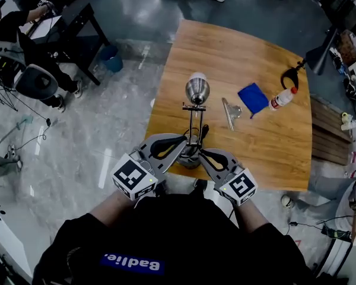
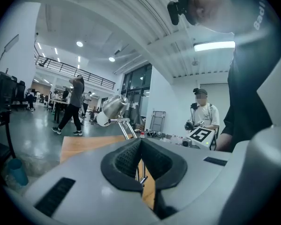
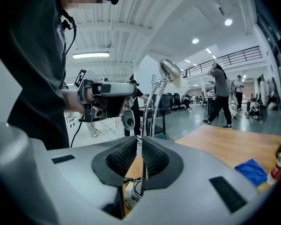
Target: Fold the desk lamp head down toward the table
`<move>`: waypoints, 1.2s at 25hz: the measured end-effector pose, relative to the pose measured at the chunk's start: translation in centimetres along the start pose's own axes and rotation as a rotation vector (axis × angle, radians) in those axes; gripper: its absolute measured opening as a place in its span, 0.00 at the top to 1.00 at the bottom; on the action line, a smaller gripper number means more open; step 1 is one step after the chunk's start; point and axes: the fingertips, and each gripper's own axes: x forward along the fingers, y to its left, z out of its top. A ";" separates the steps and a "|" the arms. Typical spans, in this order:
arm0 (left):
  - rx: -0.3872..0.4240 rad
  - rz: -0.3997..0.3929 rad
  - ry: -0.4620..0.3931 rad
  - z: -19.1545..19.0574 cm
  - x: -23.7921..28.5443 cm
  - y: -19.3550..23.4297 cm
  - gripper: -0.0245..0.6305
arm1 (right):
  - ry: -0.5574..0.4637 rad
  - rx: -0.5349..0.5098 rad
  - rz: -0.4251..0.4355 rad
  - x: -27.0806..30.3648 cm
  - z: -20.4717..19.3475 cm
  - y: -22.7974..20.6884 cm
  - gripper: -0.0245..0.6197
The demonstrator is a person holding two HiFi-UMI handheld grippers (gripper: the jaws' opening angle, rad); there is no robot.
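Note:
The desk lamp stands near the front edge of the wooden table (image 1: 225,46). Its chrome head (image 1: 197,89) is raised on thin twin rods (image 1: 194,120) above a round base (image 1: 190,160). My left gripper (image 1: 186,140) sits just left of the rods and is shut, with nothing between its pads (image 2: 141,140); the lamp head (image 2: 113,106) shows above its jaws. My right gripper (image 1: 202,153) is just right of the base. Its jaws (image 3: 139,140) stand almost together with a hairline slit and hold nothing. The rods (image 3: 152,107) and head (image 3: 169,69) rise behind them.
To the right of the lamp on the table lie a metal clip (image 1: 230,111), a blue cloth (image 1: 253,98), a white bottle with a red cap (image 1: 283,98) and a black tool (image 1: 292,73). A blue bucket (image 1: 111,58) stands on the floor to the left. People stand around the room.

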 end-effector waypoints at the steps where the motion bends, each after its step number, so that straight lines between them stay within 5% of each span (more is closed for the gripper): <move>1: -0.010 0.015 0.004 -0.1 0.1 0.4 0.95 | 0.008 0.011 0.001 0.2 -0.2 -0.3 0.92; 6: -0.032 0.053 0.039 -0.4 0.6 1.6 0.94 | 0.049 0.045 0.010 1.0 -1.5 -1.2 0.78; 9: -0.048 0.067 0.052 -0.3 1.1 2.1 0.85 | 0.075 0.032 0.021 1.7 -2.5 -1.5 0.75; 14: -0.092 0.061 0.062 0.1 2.2 2.8 0.78 | 0.110 -0.005 0.051 3.3 -3.8 -1.4 0.74; 24: -0.161 -0.026 0.097 0.1 4.9 3.1 0.82 | 0.104 -0.060 0.066 5.0 -4.9 -1.4 0.79; 30: -0.296 -0.091 0.085 -0.1 5.1 3.4 0.86 | 0.089 -0.068 0.075 5.0 -5.1 -1.3 0.80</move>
